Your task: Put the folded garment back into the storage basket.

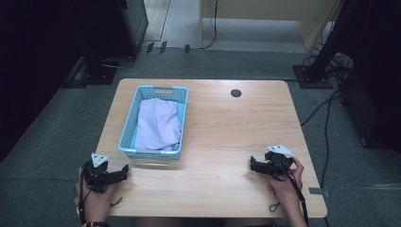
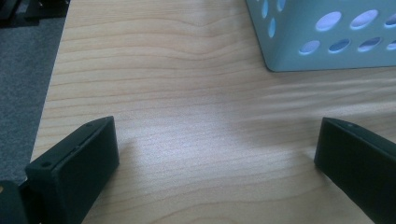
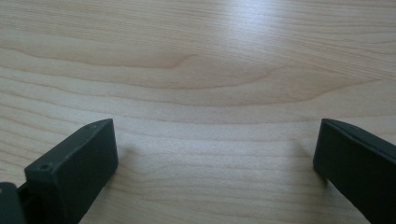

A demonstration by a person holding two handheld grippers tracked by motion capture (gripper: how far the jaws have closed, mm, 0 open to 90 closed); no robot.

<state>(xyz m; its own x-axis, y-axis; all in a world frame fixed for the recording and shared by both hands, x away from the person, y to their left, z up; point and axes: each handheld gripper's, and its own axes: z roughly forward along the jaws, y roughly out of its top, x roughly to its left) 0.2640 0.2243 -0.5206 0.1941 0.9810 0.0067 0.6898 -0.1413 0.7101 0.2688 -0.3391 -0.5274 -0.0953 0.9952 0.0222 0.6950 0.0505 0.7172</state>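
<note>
A light blue plastic basket point(image 1: 127, 124) stands on the left half of the wooden table point(image 1: 227, 127), with a pale lilac cloth point(image 1: 158, 124) bundled inside it. My left gripper point(image 1: 125, 169) rests near the table's front left corner, just in front of the basket, jaws spread wide over bare wood. In the left gripper view the basket's holed corner point(image 2: 299, 42) sits up at the right, beyond the open gripper point(image 2: 217, 140). My right gripper point(image 1: 253, 164) lies at the front right, pointing left, and is open point(image 3: 215, 140) with nothing between its jaws.
A dark round grommet hole point(image 1: 236, 93) marks the table's far side. Grey carpet surrounds the table, with cables point(image 1: 326, 118) trailing on the right and dark equipment stands at the back left and right. A wooden desk point(image 1: 265, 19) stands behind.
</note>
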